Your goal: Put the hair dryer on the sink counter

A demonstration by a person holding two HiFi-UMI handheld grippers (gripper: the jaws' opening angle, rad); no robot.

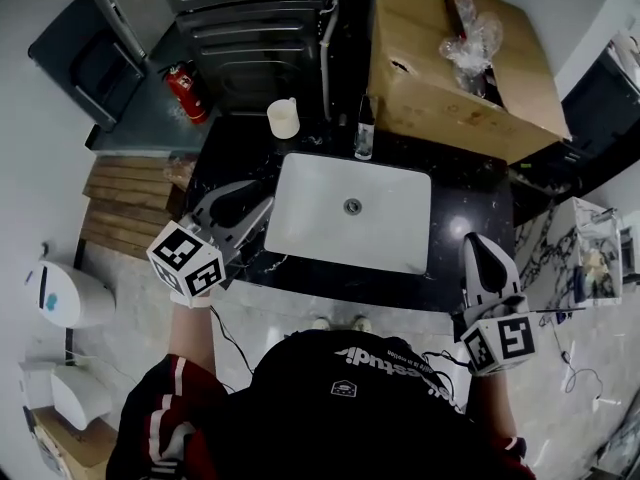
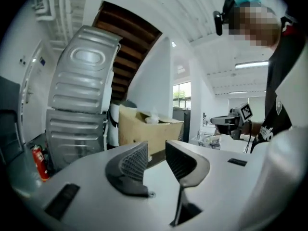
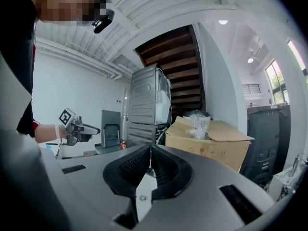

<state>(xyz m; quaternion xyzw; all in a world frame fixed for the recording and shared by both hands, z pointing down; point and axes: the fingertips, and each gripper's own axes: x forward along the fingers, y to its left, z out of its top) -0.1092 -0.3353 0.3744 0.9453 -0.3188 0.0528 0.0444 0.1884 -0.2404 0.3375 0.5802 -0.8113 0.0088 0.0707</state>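
I see no hair dryer in any view. The sink counter [image 1: 470, 188] is black stone with a white basin [image 1: 310, 218] set into it. My left gripper [image 1: 258, 196] hovers over the counter's left end beside the basin. Its jaws stand a little apart with nothing between them, as the left gripper view [image 2: 156, 158] also shows. My right gripper [image 1: 476, 244] is at the counter's front right corner, pointing away from me. In the right gripper view [image 3: 150, 160] its pads touch and hold nothing.
A white cup [image 1: 284, 118] and a small bottle [image 1: 365, 133] stand behind the basin. A big cardboard box [image 1: 440, 78] with plastic wrap sits at the back right. A red fire extinguisher [image 1: 185, 90] and wooden steps [image 1: 125, 203] are at the left, and a marble-topped stand [image 1: 570, 258] at the right.
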